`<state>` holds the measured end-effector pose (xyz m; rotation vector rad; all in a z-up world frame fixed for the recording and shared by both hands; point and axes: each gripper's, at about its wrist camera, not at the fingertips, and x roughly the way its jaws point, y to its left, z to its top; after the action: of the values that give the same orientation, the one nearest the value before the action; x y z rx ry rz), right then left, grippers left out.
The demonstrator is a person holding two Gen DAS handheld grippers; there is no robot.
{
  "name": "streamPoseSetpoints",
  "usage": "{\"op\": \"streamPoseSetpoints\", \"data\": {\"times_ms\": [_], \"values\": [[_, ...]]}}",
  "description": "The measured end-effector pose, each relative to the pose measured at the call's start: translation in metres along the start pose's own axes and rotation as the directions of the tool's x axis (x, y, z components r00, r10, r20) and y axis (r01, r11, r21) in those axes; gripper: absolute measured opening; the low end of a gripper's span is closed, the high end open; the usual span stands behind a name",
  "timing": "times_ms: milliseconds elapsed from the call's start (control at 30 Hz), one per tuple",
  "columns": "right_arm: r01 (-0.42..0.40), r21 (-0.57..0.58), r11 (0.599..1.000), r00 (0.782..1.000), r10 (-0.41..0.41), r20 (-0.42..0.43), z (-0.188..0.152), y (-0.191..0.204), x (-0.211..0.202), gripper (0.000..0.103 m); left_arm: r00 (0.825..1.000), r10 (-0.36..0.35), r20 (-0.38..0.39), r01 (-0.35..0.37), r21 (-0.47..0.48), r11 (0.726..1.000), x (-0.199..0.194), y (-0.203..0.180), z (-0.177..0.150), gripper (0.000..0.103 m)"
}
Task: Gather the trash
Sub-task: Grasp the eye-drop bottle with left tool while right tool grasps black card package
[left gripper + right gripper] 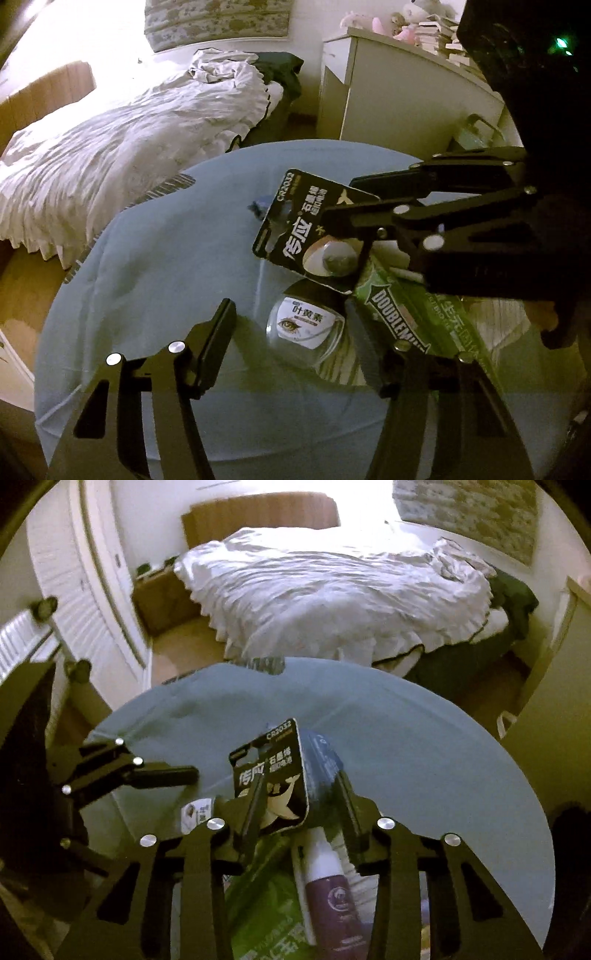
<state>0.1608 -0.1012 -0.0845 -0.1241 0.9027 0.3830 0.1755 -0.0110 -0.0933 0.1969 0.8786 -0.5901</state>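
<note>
A black CR2032 battery card (291, 225) (273, 775) hangs tilted above the round blue table (155, 258), bent between the fingers of my right gripper (301, 779), which is shut on it. Seen from the left wrist, the right gripper (340, 199) reaches in from the right. My left gripper (290, 308) stands open, low over the table. A clear round container with a white label (306, 328) sits between its fingers, with a gap on the left side. A green Doublemint pack (399, 317) (266, 904) lies beside the container.
A bottle with a purple label (332, 893) lies next to the green pack. Beyond the table stands a bed with a rumpled white duvet (129, 147) (332, 590). A white cabinet (399, 96) carries books and plush toys. White louvred doors (74, 598) line the left wall.
</note>
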Motion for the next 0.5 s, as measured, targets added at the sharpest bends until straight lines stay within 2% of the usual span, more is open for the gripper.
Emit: {"op": "streamPoseSetpoints", "data": {"times_ms": [67,167,233,367,500], "values": [[0.008,-0.029,1.0,1.0,-0.008,0.005,0.001,0.004,0.001,0.033,1.0,0.017,0.0,-0.017,0.004,1.0,0.0,0.0,0.0,0.054],[0.039,-0.067,0.997,0.999,-0.037,0.036,0.005,0.005,-0.001,0.017,0.999,0.043,0.006,-0.043,-0.017,0.999,-0.002,0.005,0.0,0.04],[0.038,-0.069,0.997,0.998,-0.034,0.054,0.006,0.004,-0.006,0.011,1.0,0.024,0.01,-0.023,-0.041,0.999,-0.004,0.01,0.0,0.04],[-0.032,-0.054,0.998,0.996,0.036,0.086,0.002,0.0,-0.021,0.007,0.999,0.037,0.006,-0.036,-0.037,0.999,-0.008,0.007,-0.004,0.04],[-0.085,-0.026,0.996,0.986,0.088,0.143,-0.006,-0.006,-0.047,0.003,1.0,0.006,0.026,-0.004,-0.078,0.997,-0.019,0.009,-0.012,0.039]]}}
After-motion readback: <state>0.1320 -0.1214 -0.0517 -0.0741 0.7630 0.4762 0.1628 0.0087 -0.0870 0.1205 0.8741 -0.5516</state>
